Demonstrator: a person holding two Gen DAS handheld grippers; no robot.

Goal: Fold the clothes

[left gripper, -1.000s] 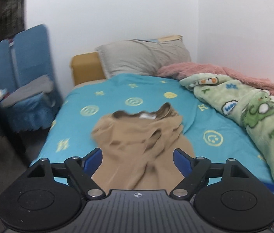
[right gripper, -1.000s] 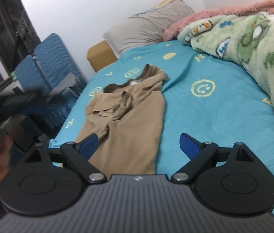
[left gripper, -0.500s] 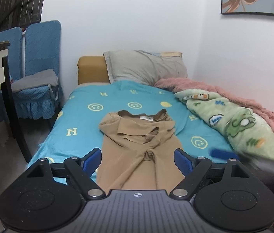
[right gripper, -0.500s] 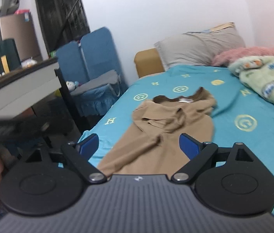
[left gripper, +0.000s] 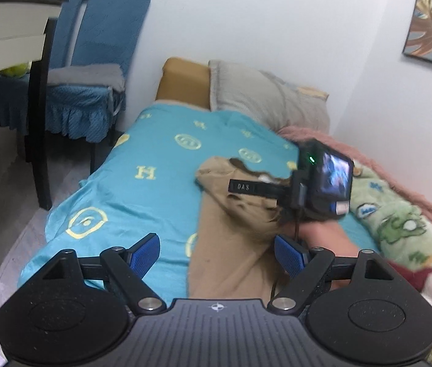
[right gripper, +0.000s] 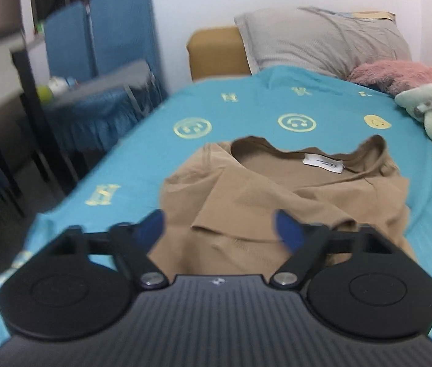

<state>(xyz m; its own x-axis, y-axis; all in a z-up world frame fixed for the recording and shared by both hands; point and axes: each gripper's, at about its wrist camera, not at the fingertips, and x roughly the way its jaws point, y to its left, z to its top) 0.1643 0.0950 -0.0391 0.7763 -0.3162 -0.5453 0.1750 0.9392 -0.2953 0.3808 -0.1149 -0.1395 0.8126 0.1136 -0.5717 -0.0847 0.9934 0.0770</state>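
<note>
Left wrist view: the left gripper hangs released above the tan shirt on the teal bedsheet; the right gripper, held in a hand, crosses the shirt's collar.

Right wrist view: the right gripper, jaws closing with nothing pinched as far as the blur allows, hovers over the shirt, whose white neck label shows only here.

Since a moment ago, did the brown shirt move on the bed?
Cannot tell. The brown shirt lies crumpled below the smiley prints on the blue sheet, as before, but both cameras moved.
</note>
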